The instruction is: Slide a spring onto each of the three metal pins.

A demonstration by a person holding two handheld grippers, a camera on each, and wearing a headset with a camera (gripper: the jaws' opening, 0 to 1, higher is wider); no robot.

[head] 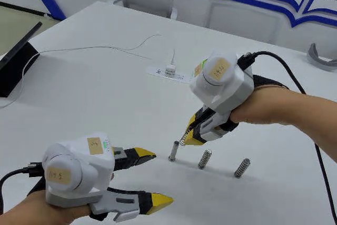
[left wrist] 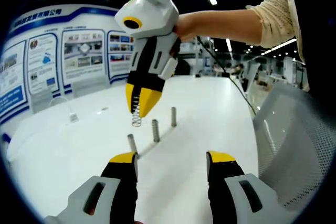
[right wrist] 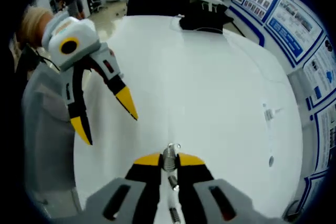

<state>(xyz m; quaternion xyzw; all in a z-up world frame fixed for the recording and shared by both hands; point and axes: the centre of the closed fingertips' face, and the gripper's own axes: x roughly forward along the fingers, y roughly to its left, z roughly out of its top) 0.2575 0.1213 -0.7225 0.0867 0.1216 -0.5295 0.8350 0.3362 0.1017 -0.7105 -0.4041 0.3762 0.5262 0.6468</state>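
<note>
Leftmost in the head view, a dark screen [head: 15,59] stands at the edge of the white tabletop [head: 95,98]. A thin white cable [head: 95,49] runs across from it to a small white device [head: 170,69] on a paper strip.

Nearer the person, low on the left, the left hand-held gripper [head: 152,177] hovers over the tabletop. Its yellow-tipped jaws are spread wide and hold nothing. Its own view shows the same wide gap, with the row of pins beyond it.

Just right of those tips stands a bare metal pin [head: 173,151], upright on the tabletop. The right hand-held gripper [head: 192,136] reaches down over it from the upper right. It is clenched on a spring [head: 183,139] that hangs tilted between the yellow tips. The left gripper view shows the spring's lower end just above the pin's top and not touching it.

Further right stand a second pin [head: 205,159] and a third pin [head: 242,167], each upright with a spring already around it. A black cable [head: 310,130] trails from the right hand-held gripper off the right side of the tabletop.
</note>
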